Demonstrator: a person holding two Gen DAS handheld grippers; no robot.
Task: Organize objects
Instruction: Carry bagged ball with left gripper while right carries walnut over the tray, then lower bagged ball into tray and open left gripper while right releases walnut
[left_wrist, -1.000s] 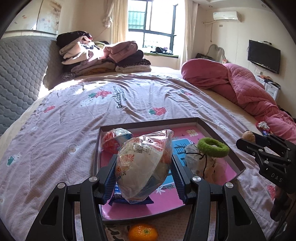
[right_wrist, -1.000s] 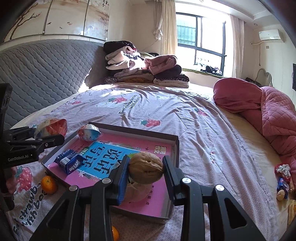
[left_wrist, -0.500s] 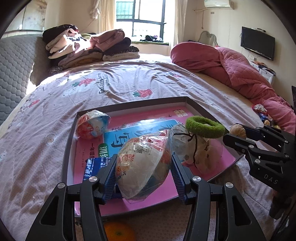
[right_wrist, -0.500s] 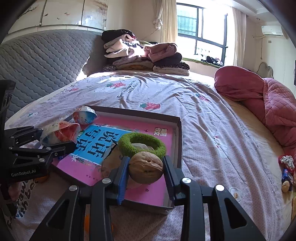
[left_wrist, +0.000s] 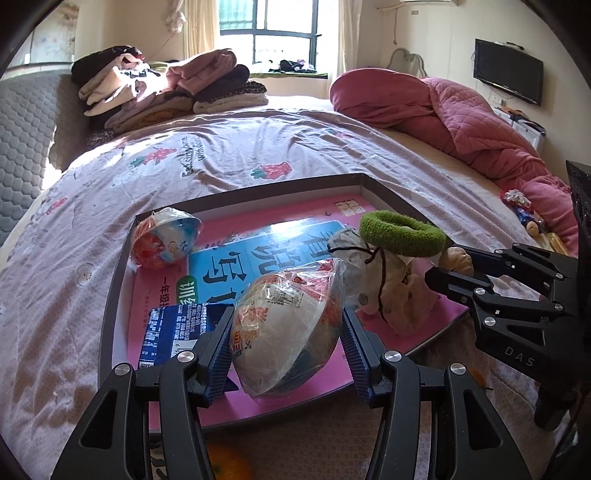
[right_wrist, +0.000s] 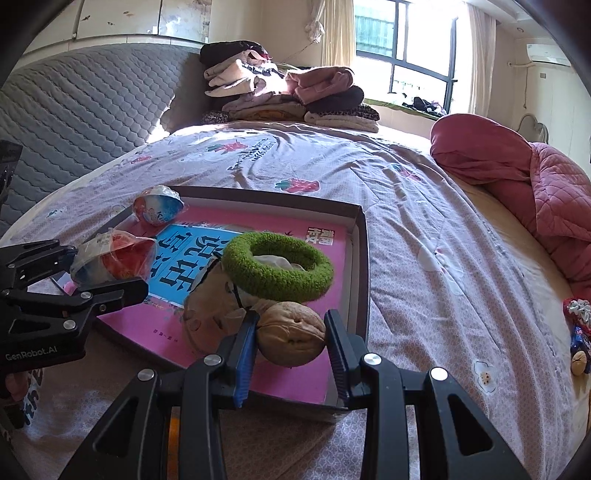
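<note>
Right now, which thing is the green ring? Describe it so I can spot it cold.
Find the shallow box with the pink book cover inside, lying on the strawberry-print bedspread. Near its right side sits a pale drawstring pouch, and the green ring rests on top of it. It is the only fuzzy, hollow loop there; its neighbours are plastic-wrapped or hard-shelled.

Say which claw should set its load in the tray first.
Probably right: its claw holds the walnut above bare pink tray floor. The left claw, gripping the wrapped egg, is crowded by the blue carton.
</note>
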